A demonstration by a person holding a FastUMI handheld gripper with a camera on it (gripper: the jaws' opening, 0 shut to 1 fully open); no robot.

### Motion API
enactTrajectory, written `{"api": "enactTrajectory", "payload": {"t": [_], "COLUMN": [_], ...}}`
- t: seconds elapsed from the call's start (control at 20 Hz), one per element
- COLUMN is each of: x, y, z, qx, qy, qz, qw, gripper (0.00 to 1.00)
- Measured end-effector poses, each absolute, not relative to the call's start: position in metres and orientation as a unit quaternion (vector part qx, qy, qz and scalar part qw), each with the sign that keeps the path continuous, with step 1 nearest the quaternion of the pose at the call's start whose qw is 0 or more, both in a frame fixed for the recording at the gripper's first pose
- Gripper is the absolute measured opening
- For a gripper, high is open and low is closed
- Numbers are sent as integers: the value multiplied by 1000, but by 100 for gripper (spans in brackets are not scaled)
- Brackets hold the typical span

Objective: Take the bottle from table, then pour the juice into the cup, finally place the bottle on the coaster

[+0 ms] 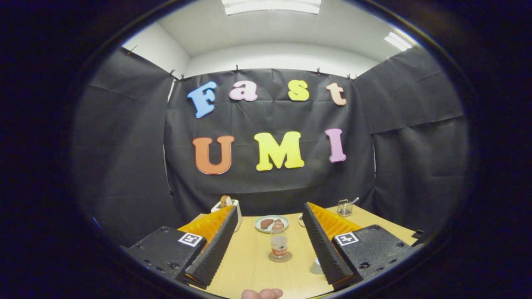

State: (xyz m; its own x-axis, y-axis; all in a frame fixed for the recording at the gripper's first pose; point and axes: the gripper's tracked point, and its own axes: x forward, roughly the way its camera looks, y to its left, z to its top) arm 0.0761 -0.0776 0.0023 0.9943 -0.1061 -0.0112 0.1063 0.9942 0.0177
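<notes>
Standing between ribbed, spread tongs [270,245]: clear bottle [279,245].

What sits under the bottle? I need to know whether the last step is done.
A round coaster lies under the bottle, its rim showing around the base; its middle is covered. The gripper has its jaws open, well apart either side, not touching the bottle.

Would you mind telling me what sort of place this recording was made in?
Probably a staged recording booth, not a real kitchen: black cloth walls clipped up around a wooden table set with a plate of food and a toaster. The open gripper faces a bottle on a coaster.
</notes>
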Motion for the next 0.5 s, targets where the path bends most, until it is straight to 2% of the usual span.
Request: {"api": "enactTrajectory", "payload": {"t": [0.5], "x": [25], "y": [-79], "z": [29], "qx": [23], "qy": [-35], "qz": [-38], "qw": [998], "gripper": [99]}}
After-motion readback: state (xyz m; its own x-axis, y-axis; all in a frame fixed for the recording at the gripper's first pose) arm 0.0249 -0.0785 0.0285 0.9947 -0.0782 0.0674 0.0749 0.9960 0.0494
